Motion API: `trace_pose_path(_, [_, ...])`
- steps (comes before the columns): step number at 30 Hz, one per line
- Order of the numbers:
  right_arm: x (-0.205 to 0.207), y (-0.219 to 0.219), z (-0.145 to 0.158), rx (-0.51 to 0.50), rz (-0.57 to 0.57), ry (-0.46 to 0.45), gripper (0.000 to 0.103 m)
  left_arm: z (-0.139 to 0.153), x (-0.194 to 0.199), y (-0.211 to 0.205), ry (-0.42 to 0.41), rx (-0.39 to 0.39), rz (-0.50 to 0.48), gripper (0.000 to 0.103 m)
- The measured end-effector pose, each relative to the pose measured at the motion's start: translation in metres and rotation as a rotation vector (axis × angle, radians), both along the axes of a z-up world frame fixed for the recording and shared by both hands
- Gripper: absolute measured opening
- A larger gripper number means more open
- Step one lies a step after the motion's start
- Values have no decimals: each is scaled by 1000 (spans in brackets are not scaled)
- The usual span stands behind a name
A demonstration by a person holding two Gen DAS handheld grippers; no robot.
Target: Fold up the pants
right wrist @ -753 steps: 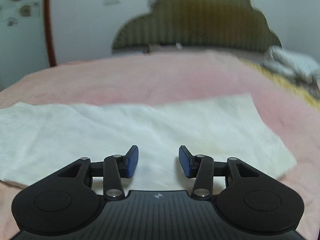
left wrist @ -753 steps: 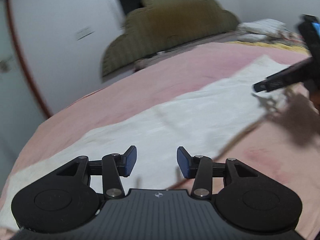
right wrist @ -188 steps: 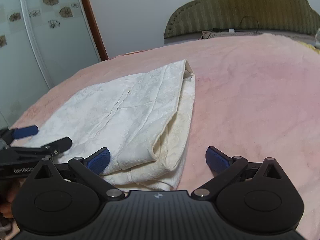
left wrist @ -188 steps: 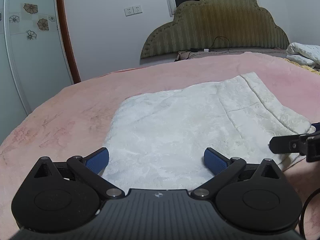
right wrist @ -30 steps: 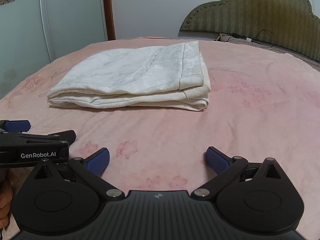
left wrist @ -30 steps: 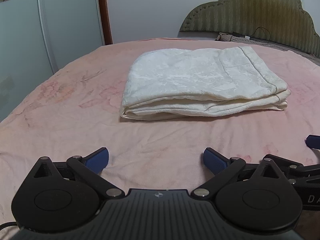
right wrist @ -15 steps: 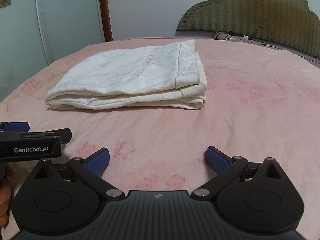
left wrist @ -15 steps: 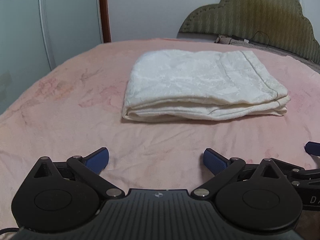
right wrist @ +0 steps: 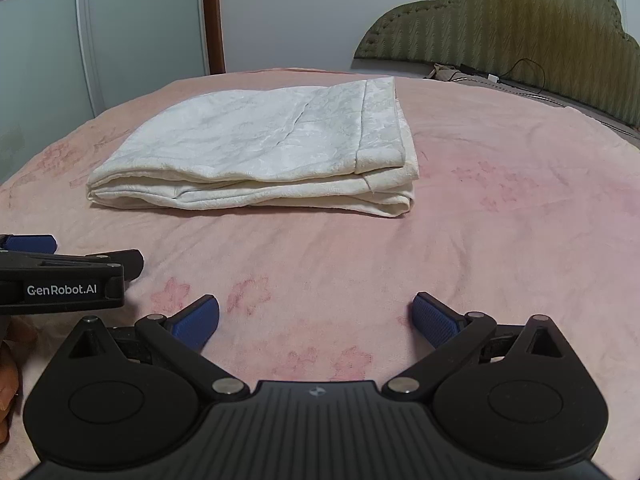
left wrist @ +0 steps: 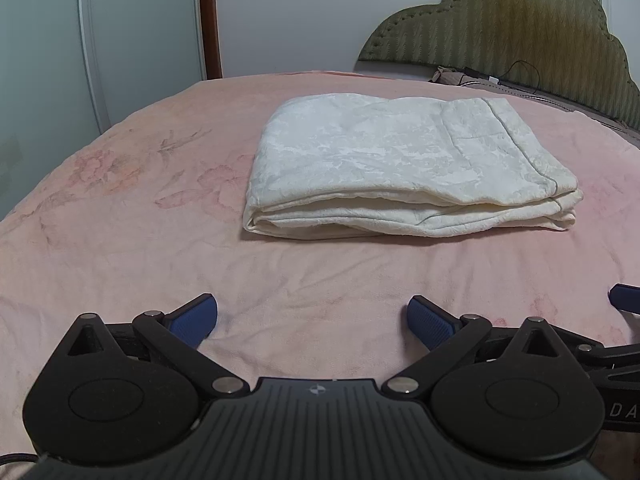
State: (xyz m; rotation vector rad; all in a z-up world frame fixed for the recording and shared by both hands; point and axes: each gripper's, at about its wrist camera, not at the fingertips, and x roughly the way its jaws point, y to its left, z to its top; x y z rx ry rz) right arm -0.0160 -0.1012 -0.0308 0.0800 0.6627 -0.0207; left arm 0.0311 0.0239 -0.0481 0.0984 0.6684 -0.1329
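The cream-white pants [left wrist: 404, 164] lie folded into a thick rectangular stack on the pink bedspread [left wrist: 120, 216], ahead of both grippers. From the right wrist the same stack of pants [right wrist: 260, 152] sits ahead and to the left. My left gripper [left wrist: 312, 318] is open and empty, hovering low over the bedspread well short of the stack. Equally short of it, my right gripper [right wrist: 316, 320] stands open with nothing between its blue pads. The left gripper's fingers [right wrist: 72, 266] show at the right wrist view's left edge.
A padded olive headboard [left wrist: 520, 24] stands at the back right with a black cable [left wrist: 516, 76] along its base. A pale wardrobe door [left wrist: 120, 40] and a brown door frame [left wrist: 208, 16] rise at the left. A person's hand [right wrist: 8, 364] shows at the left edge.
Both grippers have pulled back slightly and tilted, so the folded stack sits a little farther ahead. The pants have not moved and both grippers stay open.
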Motion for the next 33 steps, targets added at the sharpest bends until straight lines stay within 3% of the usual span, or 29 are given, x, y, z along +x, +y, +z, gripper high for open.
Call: trace_pose_path(33, [-2, -1, 1, 4, -15, -19, 103, 0, -2, 1, -2, -12, -3, 103])
